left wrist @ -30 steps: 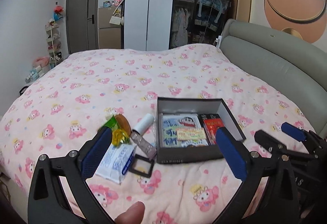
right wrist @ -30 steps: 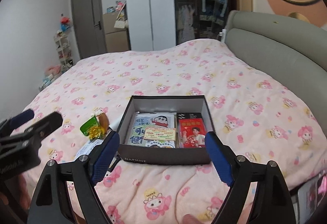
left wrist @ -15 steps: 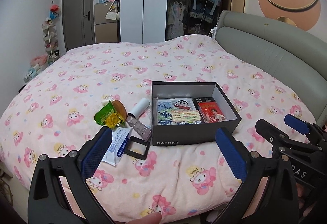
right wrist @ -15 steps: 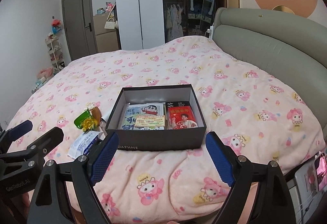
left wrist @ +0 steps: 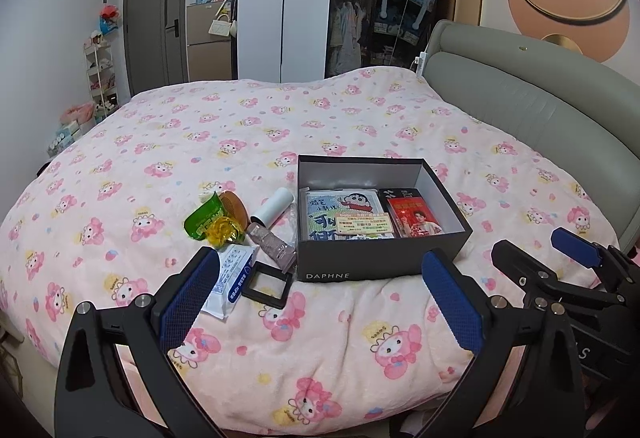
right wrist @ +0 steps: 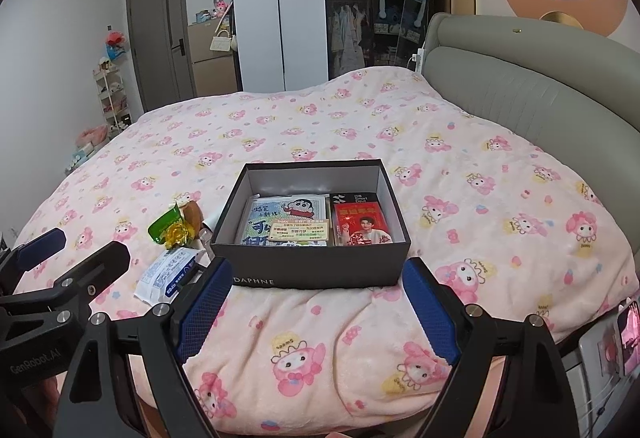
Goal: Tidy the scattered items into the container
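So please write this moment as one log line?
left gripper: open, empty | right gripper: open, empty | DAPHNE box: partly filled | wet-wipe pack, black frame: outside box, on bed

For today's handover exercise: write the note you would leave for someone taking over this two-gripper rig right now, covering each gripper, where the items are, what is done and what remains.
Left gripper: open, empty, held back from the pile.
Right gripper: open, empty, just short of the box's near wall.
Box: on the bed, lid off, already holding a cartoon booklet, a small card and a red packet.
Left to do, all lying beside the box's left wall: green snack packet, yellow wrapped item, brown round item, white roller, small tube, tissue pack, black square frame.
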